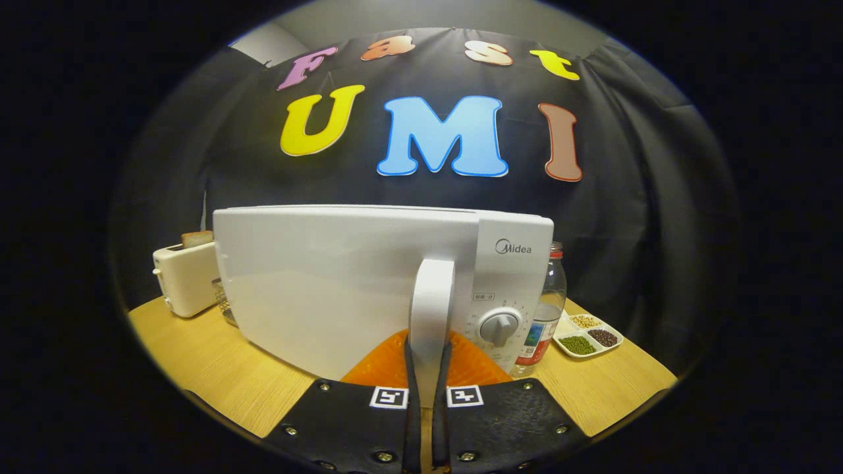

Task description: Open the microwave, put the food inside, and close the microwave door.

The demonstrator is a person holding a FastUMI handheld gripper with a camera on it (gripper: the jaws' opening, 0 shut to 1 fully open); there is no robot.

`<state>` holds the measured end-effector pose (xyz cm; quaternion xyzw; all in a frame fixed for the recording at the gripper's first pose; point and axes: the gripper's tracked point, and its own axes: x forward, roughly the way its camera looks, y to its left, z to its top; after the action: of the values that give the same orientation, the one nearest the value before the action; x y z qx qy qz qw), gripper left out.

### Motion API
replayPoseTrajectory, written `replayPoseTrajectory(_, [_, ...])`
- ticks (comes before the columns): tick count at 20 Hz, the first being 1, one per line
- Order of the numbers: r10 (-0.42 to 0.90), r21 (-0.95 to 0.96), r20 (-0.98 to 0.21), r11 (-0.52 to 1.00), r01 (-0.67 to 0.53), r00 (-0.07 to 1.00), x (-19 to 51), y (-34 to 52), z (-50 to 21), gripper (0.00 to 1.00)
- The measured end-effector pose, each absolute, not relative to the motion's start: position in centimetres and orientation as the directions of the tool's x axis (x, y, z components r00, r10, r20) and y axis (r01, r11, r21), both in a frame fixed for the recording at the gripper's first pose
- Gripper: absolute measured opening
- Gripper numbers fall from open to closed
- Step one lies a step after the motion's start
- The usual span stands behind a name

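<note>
A white microwave (329, 276) stands on the wooden table just ahead of me, with its control panel and round dial (498, 326) on the right. The door's upright white handle (433, 296) runs down between my fingers. My gripper (428, 378) is shut on the lower part of this handle, one finger pressing on each side. Whether the door stands ajar I cannot tell. The microwave's inside is hidden behind the door.
A cream toaster (186, 280) with a slice of bread in it stands left of the microwave. To the right are a clear bottle (548, 309) and a white divided dish of beans (588, 336). The table (217, 375) has bare wood at the front left.
</note>
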<state>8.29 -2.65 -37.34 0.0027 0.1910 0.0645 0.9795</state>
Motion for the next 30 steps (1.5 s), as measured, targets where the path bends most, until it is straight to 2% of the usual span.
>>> replayPoseTrajectory(8, [0.277, 0.099, -0.377, 0.961, -0.259, 0.884, -1.6, 2.7, -35.1, 0.07])
replayPoseTrajectory(14, [0.441, 0.144, -0.340, 0.897, -0.417, 0.831, -9.0, 11.0, -33.1, 0.06])
replayPoseTrajectory(16, [0.452, 0.135, -0.328, 0.891, -0.433, 0.830, -10.6, 13.9, -32.5, 0.06])
replayPoseTrajectory(22, [0.235, -0.014, -0.246, 0.969, -0.246, 0.940, -12.7, 19.8, -31.9, 0.09])
replayPoseTrajectory(28, [0.074, -0.026, -0.206, 0.996, -0.081, 0.976, -13.3, 24.6, -31.5, 0.11])
replayPoseTrajectory(30, [0.043, -0.035, -0.193, 0.998, -0.050, 0.980, -13.4, 26.1, -31.5, 0.17])
